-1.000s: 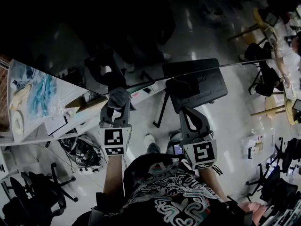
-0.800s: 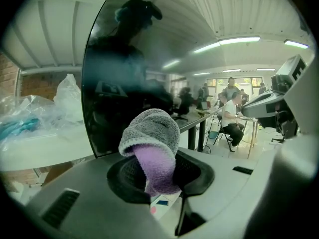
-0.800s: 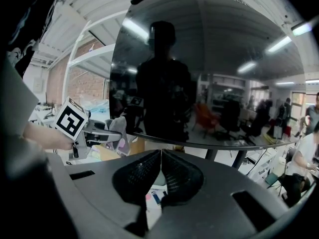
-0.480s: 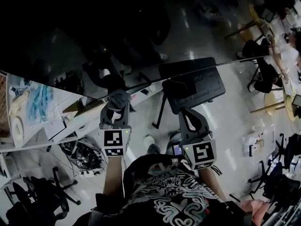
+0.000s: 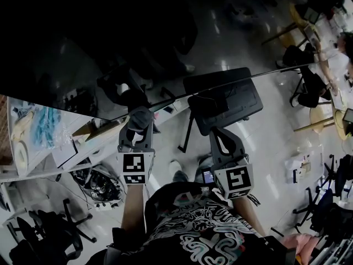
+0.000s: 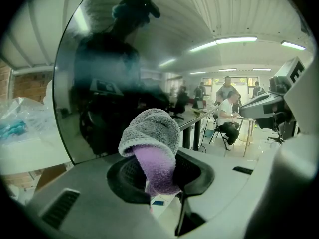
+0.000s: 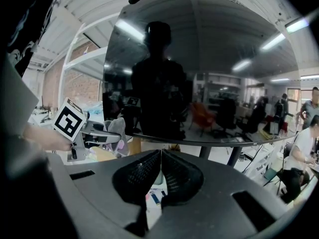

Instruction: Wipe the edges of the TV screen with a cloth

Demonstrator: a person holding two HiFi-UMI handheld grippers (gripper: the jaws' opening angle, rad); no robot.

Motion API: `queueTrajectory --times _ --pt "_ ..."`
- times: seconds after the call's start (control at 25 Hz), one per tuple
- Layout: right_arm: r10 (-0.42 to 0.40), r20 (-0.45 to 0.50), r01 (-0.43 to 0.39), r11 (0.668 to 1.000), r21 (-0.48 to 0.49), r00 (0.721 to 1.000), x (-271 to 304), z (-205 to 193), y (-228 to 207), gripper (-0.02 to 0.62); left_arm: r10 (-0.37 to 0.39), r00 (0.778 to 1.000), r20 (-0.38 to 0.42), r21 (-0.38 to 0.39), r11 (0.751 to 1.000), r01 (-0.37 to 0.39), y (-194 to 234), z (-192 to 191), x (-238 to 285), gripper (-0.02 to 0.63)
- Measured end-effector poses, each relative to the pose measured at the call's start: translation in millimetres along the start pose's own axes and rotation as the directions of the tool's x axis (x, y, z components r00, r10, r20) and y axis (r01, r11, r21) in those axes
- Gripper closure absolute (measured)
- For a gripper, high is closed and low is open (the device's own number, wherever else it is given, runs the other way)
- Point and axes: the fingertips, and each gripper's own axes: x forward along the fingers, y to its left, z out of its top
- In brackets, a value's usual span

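Slight change only: the left gripper (image 5: 138, 127) has crept along the lower edge of the TV screen (image 5: 83, 37), and the desk (image 5: 60, 148) now sits lower in the head view.

Its jaws are closed on the cloth (image 6: 152, 138), grey outside and purple at the fold. The cloth is bunched into a pad proud of the tips, presumably so that fabric rather than plastic meets the panel. It lies against the screen's bottom edge near the left corner; firm contact cannot be confirmed.

The right gripper (image 7: 160, 158) hangs just below the same edge, further right, with its jaws pressed together and nothing between them. It appears idle.

Containers: none proper. On the desk lies clear plastic wrapping (image 5: 47, 123) with something blue inside, and beside it a pale roll (image 5: 21, 150). Neither is involved in the wiping.
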Motion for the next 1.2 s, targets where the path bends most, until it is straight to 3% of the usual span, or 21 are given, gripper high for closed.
queueTrajectory --times 1.2 --pt "-0.038 -0.005 0.039 0.999 0.035 0.999 0.5 -6.8 -51.9 0.566 -0.080 0.997 -0.012 0.016 0.997 0.080 -47.8 21.5 34.7 0.486"
